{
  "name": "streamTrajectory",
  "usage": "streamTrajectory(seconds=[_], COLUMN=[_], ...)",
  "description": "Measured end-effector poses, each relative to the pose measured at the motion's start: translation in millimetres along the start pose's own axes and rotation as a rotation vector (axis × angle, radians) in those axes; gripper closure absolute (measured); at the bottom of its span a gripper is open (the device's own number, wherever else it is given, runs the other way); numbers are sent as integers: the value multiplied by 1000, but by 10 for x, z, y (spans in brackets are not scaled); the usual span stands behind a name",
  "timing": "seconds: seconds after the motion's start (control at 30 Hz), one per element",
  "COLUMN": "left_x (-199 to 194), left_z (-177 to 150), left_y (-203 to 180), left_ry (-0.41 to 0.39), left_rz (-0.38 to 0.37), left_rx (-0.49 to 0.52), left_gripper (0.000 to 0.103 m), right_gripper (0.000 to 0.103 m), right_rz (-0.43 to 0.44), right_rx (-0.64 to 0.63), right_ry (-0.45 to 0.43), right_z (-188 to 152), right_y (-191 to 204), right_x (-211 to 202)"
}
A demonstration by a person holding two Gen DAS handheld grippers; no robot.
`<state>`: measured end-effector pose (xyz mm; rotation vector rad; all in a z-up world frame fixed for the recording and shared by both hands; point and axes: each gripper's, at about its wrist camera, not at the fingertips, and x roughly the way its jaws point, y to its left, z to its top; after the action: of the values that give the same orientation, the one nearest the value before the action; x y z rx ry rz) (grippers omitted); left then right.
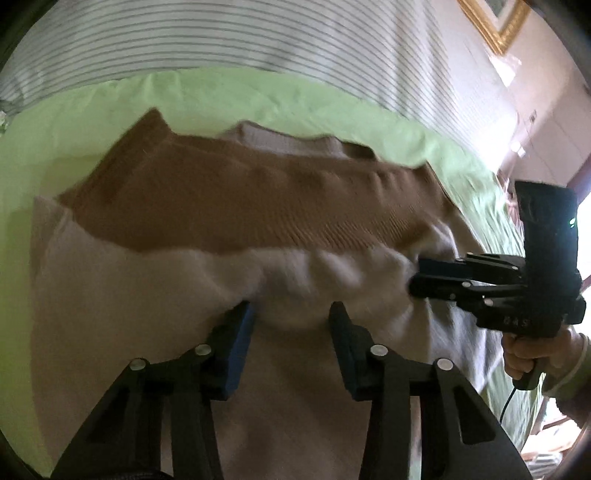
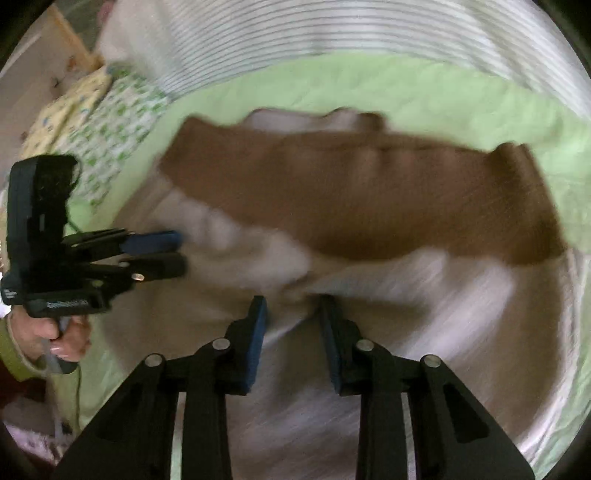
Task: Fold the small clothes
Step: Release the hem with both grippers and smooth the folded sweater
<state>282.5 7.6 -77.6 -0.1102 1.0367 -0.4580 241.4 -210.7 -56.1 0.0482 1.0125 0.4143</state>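
A small knit garment lies on a light green sheet (image 1: 92, 110): a brown band (image 1: 240, 199) across its far part and a beige body (image 1: 129, 295) nearer me. It also shows in the right wrist view, brown band (image 2: 388, 206) and beige body (image 2: 424, 332). My left gripper (image 1: 291, 314) is open, its fingers pressed on a bunched ridge of beige cloth. My right gripper (image 2: 293, 306) is open over a beige fold. Each gripper shows in the other's view: the right (image 1: 417, 277) at the garment's right edge, the left (image 2: 181, 251) at its left edge.
A striped white bedcover (image 1: 258, 40) lies beyond the green sheet (image 2: 406, 92). A patterned yellow and green cloth (image 2: 92, 118) lies at the far left in the right wrist view. A gold picture frame (image 1: 495, 26) hangs on the wall at right.
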Motion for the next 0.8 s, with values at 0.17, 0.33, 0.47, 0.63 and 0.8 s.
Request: streamTrajectory(seconds=[0.17,0.33,0.47,0.63,0.8], left_x=[115,127,-6,-130,-256], left_z=[280,502,534,427,345], left_y=[178,392,762,1125,1130], left_ry=[-18,-48,-94,-117,-133], left_rz=[79,134,203,198,216], left_rx=[1,-17,-118,-206,-255], left_gripper=[72,72,74,83,83], right_gripper=[80,80,85,84,82], right_rz=[-73,-178,-186,-262,-264], right_rx=[50,86,190,346,403], right_ry=[-44,-101,-151,-237,-251], right_z=[205,374,342,81,-65], right_y=[-320,-545,-841,-1151,-1170], right_x=[76,33,-89,-364,-580])
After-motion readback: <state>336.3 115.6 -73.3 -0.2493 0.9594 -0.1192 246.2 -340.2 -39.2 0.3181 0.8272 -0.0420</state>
